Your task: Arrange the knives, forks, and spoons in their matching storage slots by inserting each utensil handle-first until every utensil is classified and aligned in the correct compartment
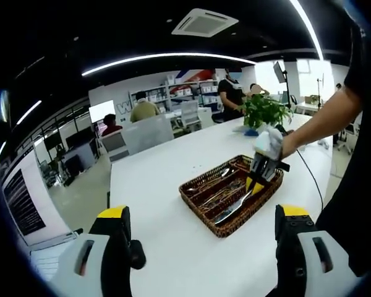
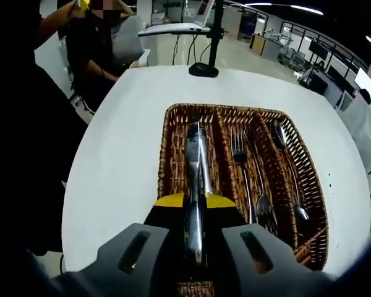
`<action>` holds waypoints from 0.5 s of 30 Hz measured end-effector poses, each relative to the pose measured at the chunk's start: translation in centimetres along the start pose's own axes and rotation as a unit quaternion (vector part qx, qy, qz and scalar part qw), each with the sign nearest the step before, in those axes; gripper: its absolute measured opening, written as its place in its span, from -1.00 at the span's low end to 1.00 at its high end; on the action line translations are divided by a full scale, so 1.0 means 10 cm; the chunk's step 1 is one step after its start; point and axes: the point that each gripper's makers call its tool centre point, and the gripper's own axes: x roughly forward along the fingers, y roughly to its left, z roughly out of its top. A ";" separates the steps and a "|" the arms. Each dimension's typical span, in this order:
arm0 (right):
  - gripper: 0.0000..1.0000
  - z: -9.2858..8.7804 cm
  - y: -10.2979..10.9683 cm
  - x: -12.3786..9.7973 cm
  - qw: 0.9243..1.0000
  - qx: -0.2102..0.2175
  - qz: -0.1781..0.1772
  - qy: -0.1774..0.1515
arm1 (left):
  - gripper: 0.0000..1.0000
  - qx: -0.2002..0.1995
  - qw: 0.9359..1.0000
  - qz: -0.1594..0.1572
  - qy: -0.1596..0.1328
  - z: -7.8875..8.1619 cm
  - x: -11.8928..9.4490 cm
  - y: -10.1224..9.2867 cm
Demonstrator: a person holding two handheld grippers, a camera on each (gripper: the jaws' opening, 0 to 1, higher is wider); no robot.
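Observation:
A brown wicker basket (image 1: 190, 198) with three long compartments lies on the white table (image 1: 167, 247). In the right gripper view my right gripper (image 2: 195, 203) is shut on a steel knife (image 2: 195, 154), which points into the left compartment of the basket (image 2: 166, 154). Forks (image 2: 240, 154) lie in the middle compartment and spoons (image 2: 278, 133) in the right one. In the left gripper view, the right gripper (image 1: 256, 182) hovers over the basket with the knife (image 1: 232, 211) slanting down into it. My left gripper (image 1: 204, 247) is open over bare table, well short of the basket.
A potted plant (image 1: 263, 111) stands at the table's far end behind the basket. A black stand base (image 2: 204, 69) sits on the table beyond the basket. A seated person (image 2: 96, 43) is at the table's far left corner. The person's arm (image 1: 321, 124) reaches in from the right.

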 end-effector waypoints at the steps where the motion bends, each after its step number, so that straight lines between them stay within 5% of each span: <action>1: -0.88 -0.02 0.00 0.02 1.000 -0.002 0.002 0.005 | 0.97 0.000 1.000 0.000 0.000 0.00 -0.01 -0.01; 15: -0.86 -0.38 0.01 0.32 0.997 0.027 0.009 0.076 | 0.97 -0.006 1.000 0.013 0.006 -0.08 -0.14 0.04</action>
